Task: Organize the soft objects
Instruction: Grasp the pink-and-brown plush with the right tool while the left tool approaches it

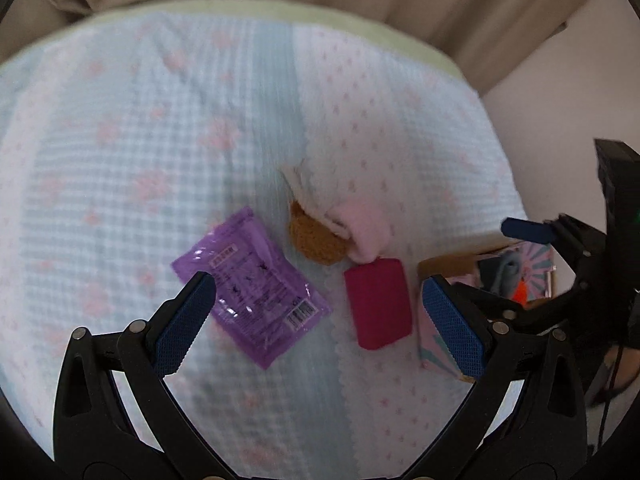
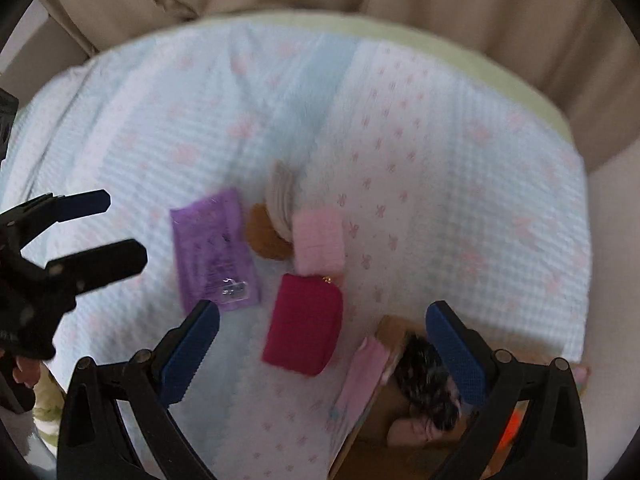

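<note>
- Gaping wide and empty, the left gripper (image 1: 318,312) hovers over the purple packet (image 1: 251,286) and red pouch (image 1: 378,304) at lower centre.
- Right gripper (image 2: 322,356), equally spread, partly hides a cardboard box (image 2: 380,412) at lower right; its blurred contents look dark and furry.
- Pink roll (image 2: 319,240) and brown pad (image 2: 264,237) touch, mid-frame, on the bedspread (image 2: 460,200).

packet (image 1: 250,286) left of pouch (image 1: 378,304), box (image 2: 384,412) right

Both wrist views look down, near; share bedspread (image 1: 160,140) (image 2: 440,140) middle.
</note>
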{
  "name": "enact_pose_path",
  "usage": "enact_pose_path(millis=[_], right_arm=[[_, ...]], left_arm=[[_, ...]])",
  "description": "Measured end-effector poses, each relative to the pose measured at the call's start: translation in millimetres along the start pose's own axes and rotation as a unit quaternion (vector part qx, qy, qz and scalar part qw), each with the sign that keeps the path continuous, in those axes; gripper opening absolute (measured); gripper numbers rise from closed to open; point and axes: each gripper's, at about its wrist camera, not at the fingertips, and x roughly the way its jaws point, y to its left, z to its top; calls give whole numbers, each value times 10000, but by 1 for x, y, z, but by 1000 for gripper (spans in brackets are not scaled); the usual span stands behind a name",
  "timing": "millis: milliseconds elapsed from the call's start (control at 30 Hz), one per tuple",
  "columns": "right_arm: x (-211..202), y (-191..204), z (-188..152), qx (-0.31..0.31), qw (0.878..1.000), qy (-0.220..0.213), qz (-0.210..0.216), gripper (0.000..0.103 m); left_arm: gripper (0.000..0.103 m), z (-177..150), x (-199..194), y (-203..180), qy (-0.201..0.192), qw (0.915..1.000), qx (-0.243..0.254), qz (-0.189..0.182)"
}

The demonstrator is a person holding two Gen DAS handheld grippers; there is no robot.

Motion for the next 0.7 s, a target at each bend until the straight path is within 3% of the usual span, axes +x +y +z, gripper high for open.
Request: enact_pose_path(millis=[367,433,567,633,700], right_arm=[[110,-5,32,-629,9916,1128,31,96],[119,-5,34,-670,9904,1202,89,90],[133,-5,38,-729,9888,1285,208,80],[139,-6,39,-728,9879,1355,216,70],[145,-7,39,-713,9866,1436,314,61]], left_arm=[[99,21,111,15,703,9975,17,-77],[95,23,124,17,775,9969,-10,-127],[84,26,145,14,859,9960,79,-241],[79,29,152,13,901,9955,85,-288],[62,29,159,11,931,9950,138,-346]])
